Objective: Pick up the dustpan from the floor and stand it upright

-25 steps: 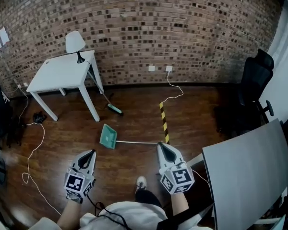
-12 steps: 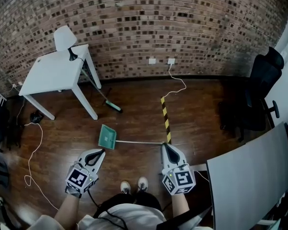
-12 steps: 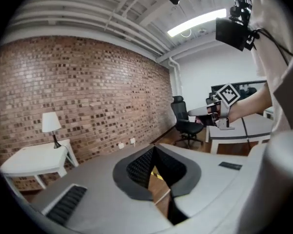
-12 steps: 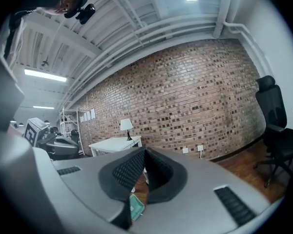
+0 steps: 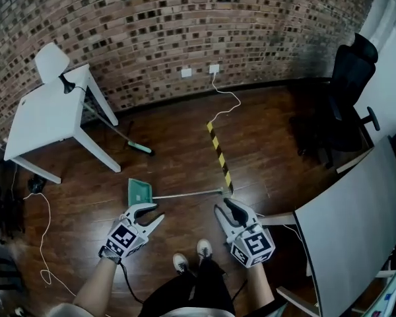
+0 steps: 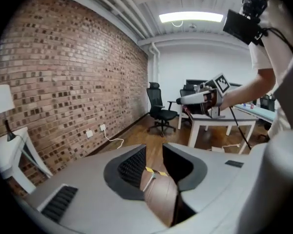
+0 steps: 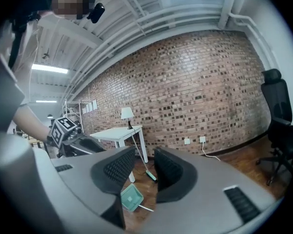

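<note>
The green dustpan [image 5: 139,191] lies flat on the wooden floor, its long thin handle [image 5: 188,194] running right toward the striped tape. In the right gripper view the dustpan [image 7: 131,197] shows low between the jaws, farther off. My left gripper [image 5: 152,213] hovers just this side of the pan, jaws opening, nothing between them. My right gripper [image 5: 226,205] is near the handle's far end, jaws opening and empty. The left gripper [image 6: 154,162] looks past its jaws at the handle's tip [image 6: 151,173] and the right gripper [image 6: 200,97].
A white table [image 5: 46,121] with a lamp [image 5: 51,62] stands at the left by the brick wall; a broom [image 5: 140,148] leans against it. Yellow-black tape [image 5: 218,154], a white cable [image 5: 226,102], a black office chair [image 5: 348,98] and a grey desk [image 5: 360,223] are to the right. The person's shoes [image 5: 203,248] are below.
Both grippers have dropped lower and closer to the dustpan and its handle. Their jaws, shut before, now stand apart. The head view has swung so the table sits farther left.
</note>
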`<state>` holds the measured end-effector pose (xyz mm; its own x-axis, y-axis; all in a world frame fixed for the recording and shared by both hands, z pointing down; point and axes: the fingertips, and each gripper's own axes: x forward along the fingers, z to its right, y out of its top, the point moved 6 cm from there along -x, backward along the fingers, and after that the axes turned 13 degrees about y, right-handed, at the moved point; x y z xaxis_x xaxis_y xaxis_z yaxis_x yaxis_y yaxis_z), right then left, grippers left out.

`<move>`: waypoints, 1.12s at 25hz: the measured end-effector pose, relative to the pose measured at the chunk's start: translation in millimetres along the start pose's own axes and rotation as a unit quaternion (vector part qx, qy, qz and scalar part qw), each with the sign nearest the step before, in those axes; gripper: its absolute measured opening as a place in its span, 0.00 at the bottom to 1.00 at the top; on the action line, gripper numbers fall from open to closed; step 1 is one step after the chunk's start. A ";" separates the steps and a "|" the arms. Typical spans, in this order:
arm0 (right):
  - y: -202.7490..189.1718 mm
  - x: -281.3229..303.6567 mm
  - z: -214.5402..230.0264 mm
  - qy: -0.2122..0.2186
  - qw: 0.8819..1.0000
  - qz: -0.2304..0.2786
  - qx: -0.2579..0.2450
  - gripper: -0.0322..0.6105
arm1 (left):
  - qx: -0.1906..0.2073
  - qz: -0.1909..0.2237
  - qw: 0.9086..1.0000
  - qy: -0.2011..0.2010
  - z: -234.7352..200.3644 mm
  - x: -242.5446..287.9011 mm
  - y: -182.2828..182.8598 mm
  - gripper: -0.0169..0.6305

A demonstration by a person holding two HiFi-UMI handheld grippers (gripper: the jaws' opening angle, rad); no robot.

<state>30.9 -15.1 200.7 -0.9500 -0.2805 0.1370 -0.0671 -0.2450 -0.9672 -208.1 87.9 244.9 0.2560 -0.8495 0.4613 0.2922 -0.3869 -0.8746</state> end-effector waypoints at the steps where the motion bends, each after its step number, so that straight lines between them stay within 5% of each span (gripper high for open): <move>1: -10.0 2.2 2.9 0.000 1.000 -0.004 0.005 0.26 | 0.006 -0.017 1.000 -0.019 1.5 17.4 -11.0 0.21; 5: -54.5 5.1 23.0 -0.022 0.999 -0.021 0.022 0.26 | -0.008 -0.065 0.995 -0.074 2.5 90.4 -53.7 0.21; 11: -135.9 3.2 80.9 -0.075 0.994 -0.045 0.060 0.26 | 0.024 -0.134 0.983 -0.127 7.5 208.4 -125.9 0.23; 16: -199.7 35.0 135.7 -0.069 0.993 -0.068 0.061 0.26 | 0.033 -0.155 0.976 -0.149 11.2 319.3 -189.8 0.22; 24: -303.3 53.2 189.9 -0.093 0.986 -0.053 0.125 0.26 | 0.075 -0.219 0.948 -0.216 59.0 482.2 -327.2 0.23; 28: -365.9 46.7 205.8 -0.111 0.981 -0.057 0.151 0.26 | 0.154 -0.247 0.925 -0.244 82.8 543.1 -389.8 0.23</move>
<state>73.8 -129.5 605.1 -0.8492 -0.4230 0.3161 -0.0438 -0.5401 -0.8405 -106.7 -193.0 848.8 0.3848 -0.3049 0.8712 0.7139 -0.5000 -0.4903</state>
